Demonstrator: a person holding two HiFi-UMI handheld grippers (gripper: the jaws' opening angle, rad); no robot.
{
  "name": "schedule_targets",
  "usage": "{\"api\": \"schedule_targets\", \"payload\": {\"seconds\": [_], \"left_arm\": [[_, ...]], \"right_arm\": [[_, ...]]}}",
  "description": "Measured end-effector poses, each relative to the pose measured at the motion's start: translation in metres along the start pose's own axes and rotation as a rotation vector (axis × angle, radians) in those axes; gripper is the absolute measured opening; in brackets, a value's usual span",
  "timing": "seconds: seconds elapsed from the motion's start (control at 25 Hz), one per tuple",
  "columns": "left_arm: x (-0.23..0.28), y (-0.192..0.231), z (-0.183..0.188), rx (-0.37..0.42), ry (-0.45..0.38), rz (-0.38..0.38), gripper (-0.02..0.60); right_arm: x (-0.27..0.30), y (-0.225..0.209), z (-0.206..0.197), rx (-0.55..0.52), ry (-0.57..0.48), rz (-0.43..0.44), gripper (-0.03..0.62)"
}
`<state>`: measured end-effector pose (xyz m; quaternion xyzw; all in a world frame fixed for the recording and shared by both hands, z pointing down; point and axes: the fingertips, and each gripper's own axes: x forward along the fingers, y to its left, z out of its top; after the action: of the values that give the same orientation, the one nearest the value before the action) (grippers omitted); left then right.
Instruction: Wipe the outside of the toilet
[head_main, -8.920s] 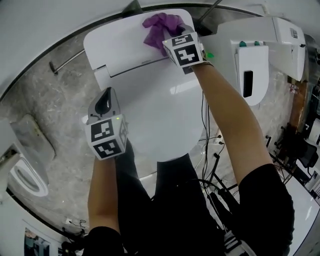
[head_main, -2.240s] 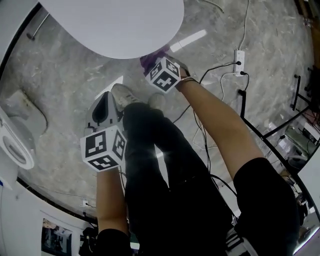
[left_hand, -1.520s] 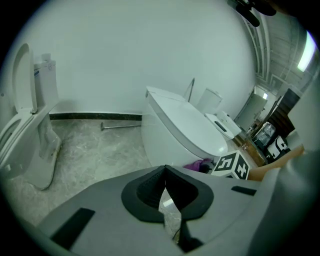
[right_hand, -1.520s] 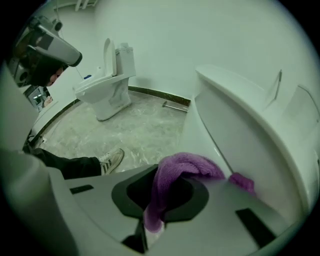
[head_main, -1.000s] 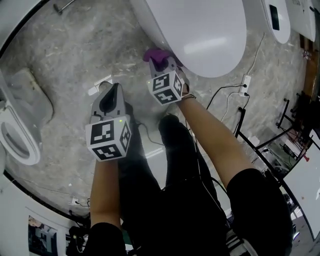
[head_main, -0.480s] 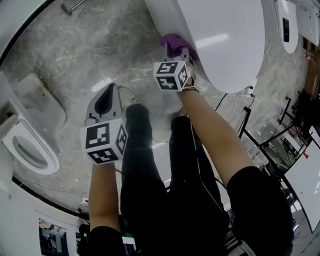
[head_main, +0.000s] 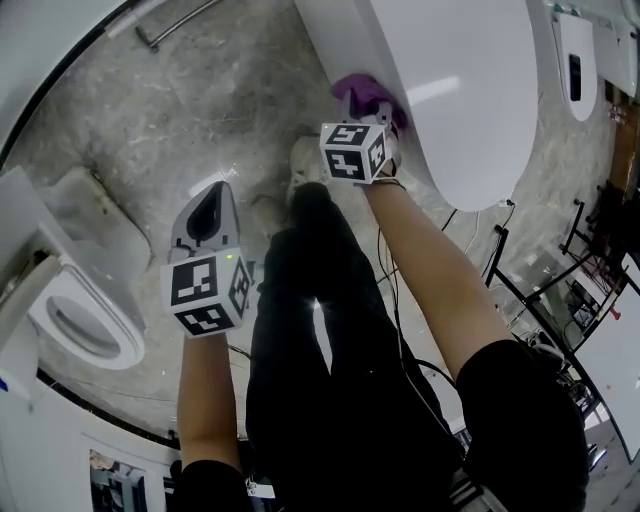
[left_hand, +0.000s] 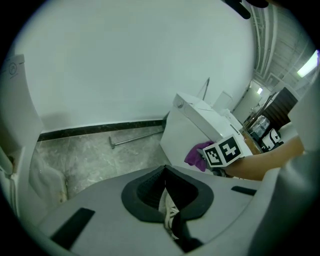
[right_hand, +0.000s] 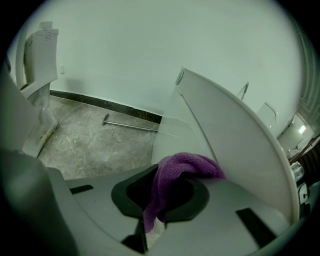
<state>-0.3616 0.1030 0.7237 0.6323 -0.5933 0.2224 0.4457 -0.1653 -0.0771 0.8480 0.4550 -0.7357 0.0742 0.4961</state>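
Sliding further along the toilet (head_main: 470, 90), the right gripper (head_main: 368, 108) pinches the soft, floppy cloth (head_main: 360, 92) bunched just past its jaws; the left gripper (head_main: 208, 200) sits closed, empty.

Grey marbled floor (head_main: 200, 110), head view. The toilet (head_main: 450, 80) stands at 1 o'clock, a second toilet (head_main: 85, 320) at 8 o'clock and a metal rod (head_main: 180, 22) lies at 11 o'clock. Cables (head_main: 497, 238) trail at 3 o'clock; a shoe (head_main: 303, 165) rests near centre.
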Motion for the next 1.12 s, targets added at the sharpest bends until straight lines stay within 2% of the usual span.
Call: {"api": "schedule_targets", "payload": {"seconds": [0.24, 0.44, 0.64, 1.12], "left_arm": [[0.01, 0.034, 0.032, -0.031, -0.018, 0.035, 0.008], [0.029, 0.037, 0.069, 0.012, -0.016, 0.014, 0.008], [0.047, 0.045, 0.102, 0.006, -0.016, 0.0, 0.008], [0.087, 0.088, 0.16, -0.063, -0.015, -0.014, 0.008]], "right_arm": [[0.02, 0.003, 0.033, 0.043, -0.005, -0.004, 0.046], [0.038, -0.002, 0.057, 0.092, 0.001, -0.02, 0.047], [0.06, 0.0, 0.088, 0.131, 0.002, -0.017, 0.047], [0.12, 0.004, 0.168, 0.149, 0.0, -0.041, 0.046]]}}
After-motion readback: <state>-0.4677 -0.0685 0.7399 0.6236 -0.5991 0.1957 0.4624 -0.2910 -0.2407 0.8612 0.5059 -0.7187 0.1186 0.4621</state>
